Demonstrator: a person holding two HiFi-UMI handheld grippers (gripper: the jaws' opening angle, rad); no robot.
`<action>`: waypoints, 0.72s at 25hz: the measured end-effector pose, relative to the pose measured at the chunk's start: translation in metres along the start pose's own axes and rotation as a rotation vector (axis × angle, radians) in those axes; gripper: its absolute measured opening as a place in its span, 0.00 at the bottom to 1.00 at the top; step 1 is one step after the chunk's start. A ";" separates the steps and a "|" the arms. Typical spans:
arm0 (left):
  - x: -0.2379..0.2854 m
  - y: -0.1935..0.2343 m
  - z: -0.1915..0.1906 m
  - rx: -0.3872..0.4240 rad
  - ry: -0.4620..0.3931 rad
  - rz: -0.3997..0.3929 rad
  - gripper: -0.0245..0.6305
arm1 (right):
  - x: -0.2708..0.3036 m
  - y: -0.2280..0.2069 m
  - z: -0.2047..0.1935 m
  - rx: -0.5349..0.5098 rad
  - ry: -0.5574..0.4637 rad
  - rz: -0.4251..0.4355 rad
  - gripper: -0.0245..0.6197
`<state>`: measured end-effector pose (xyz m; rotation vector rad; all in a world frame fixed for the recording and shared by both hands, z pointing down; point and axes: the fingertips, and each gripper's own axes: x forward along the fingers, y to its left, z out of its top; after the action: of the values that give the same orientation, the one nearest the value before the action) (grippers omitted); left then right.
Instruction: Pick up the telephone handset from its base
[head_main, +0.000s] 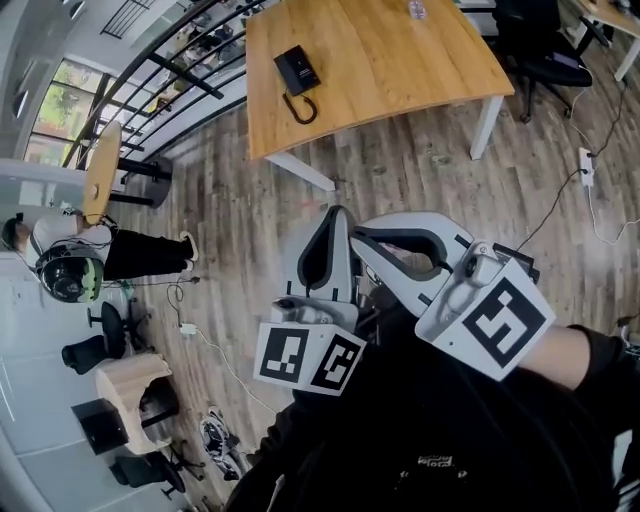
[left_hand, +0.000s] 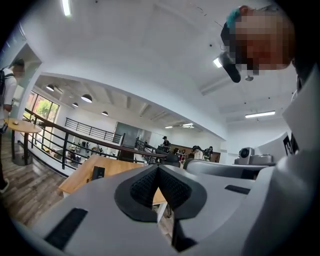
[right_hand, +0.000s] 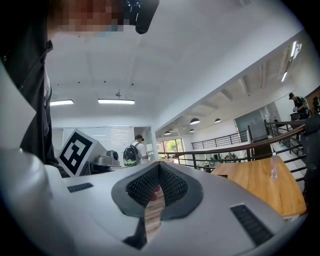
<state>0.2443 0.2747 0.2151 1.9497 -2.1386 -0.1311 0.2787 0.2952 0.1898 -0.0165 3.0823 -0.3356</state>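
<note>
Left gripper (left_hand: 158, 167) and right gripper (right_hand: 159, 165) fingers are pressed together, empty. The telephone (head_main: 297, 70) lies on the counter (head_main: 400, 70) well beyond them, so approach and spread the fingers first.

Left gripper (head_main: 337, 214), right gripper (head_main: 356, 232): white, black ribbed pads (left_hand: 144, 188), marker cubes (head_main: 308, 358) (black-on-white squares); black sleeves (head_main: 602, 362).

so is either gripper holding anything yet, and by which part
Nothing is held. The left gripper and right gripper both have their jaws together on nothing; the black telephone lies apart on the light wooden table.
</note>
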 end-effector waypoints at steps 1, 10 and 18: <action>0.000 0.003 0.000 0.006 0.004 0.006 0.04 | 0.004 0.000 -0.001 0.001 0.005 0.012 0.06; -0.004 0.010 -0.001 0.008 0.009 0.034 0.04 | 0.006 -0.006 -0.004 0.033 0.012 0.013 0.06; 0.019 -0.006 -0.014 0.044 0.030 -0.016 0.04 | -0.006 -0.041 -0.015 0.086 0.036 -0.071 0.06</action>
<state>0.2517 0.2569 0.2291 1.9808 -2.1243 -0.0580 0.2843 0.2588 0.2138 -0.1189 3.1049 -0.4762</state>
